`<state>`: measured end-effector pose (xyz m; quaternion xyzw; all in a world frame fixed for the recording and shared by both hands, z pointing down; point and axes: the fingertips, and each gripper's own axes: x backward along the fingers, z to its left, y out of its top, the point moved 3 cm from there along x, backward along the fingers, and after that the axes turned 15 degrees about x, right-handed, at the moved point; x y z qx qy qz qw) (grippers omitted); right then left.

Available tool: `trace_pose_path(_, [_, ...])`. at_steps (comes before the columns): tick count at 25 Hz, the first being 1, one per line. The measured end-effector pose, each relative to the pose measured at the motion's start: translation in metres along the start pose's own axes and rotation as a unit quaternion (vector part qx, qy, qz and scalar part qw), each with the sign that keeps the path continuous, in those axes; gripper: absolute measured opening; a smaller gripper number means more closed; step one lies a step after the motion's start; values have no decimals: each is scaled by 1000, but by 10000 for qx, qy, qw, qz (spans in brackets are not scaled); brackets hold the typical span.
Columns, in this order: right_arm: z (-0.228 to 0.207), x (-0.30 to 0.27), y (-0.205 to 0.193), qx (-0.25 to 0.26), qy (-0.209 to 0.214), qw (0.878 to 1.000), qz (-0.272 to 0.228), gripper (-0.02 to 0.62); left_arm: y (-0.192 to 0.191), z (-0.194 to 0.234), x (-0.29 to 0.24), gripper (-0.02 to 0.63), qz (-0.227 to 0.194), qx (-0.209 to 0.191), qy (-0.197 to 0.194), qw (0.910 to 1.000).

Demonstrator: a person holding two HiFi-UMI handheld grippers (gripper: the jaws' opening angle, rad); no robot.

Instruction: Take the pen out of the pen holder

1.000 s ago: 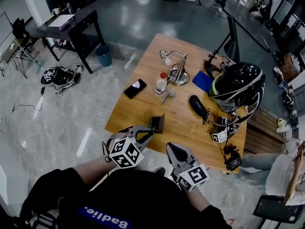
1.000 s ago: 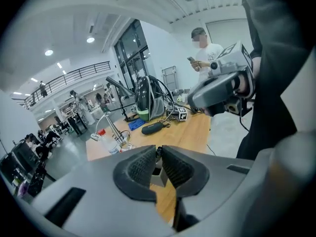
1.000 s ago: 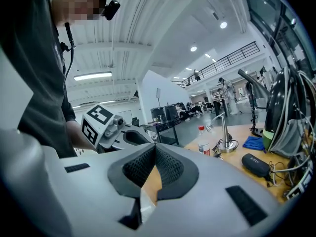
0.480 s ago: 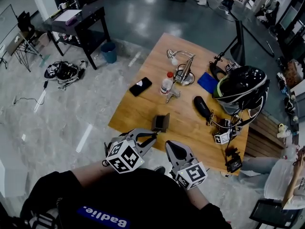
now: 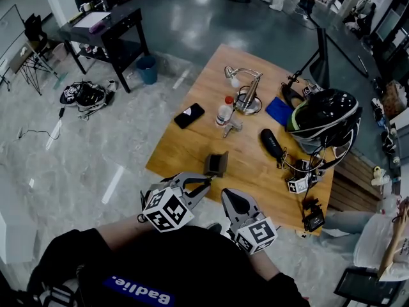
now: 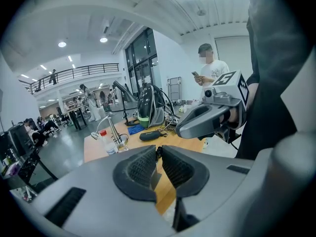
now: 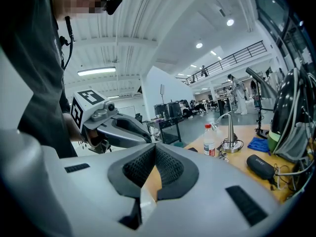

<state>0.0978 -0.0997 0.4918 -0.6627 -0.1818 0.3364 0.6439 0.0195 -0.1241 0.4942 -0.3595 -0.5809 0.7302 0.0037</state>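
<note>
The dark square pen holder [image 5: 216, 164] stands near the front edge of the wooden table [image 5: 192, 147]. My left gripper [image 5: 206, 181] hangs just in front of it, over the table's edge. In the left gripper view its jaws [image 6: 158, 149] are nearly together, with a short dark thin thing, seemingly the pen [image 6: 157, 154], pinched at the tips. My right gripper [image 5: 225, 196] is beside it to the right, off the table's edge. Its pads [image 7: 170, 167] meet with nothing between them.
On the table are a black phone [image 5: 188, 116], a small bottle [image 5: 223, 111], a metal desk lamp [image 5: 246, 91], a blue cloth [image 5: 279, 110], a black case [image 5: 270, 143] and a helmet [image 5: 323, 117] with cables. A dark side table [image 5: 105, 34] is far left. A person [image 6: 212, 68] stands beyond.
One second ago the left gripper's tips were at the pen holder. They have since lifted slightly clear of it. Nothing has moved in the last half second.
</note>
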Motion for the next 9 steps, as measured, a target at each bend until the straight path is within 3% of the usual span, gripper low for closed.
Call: trace_pose_path(9, [1, 1, -1, -72, -26, 10000, 14, 3, 0, -1, -2, 49, 21, 10, -33, 10000])
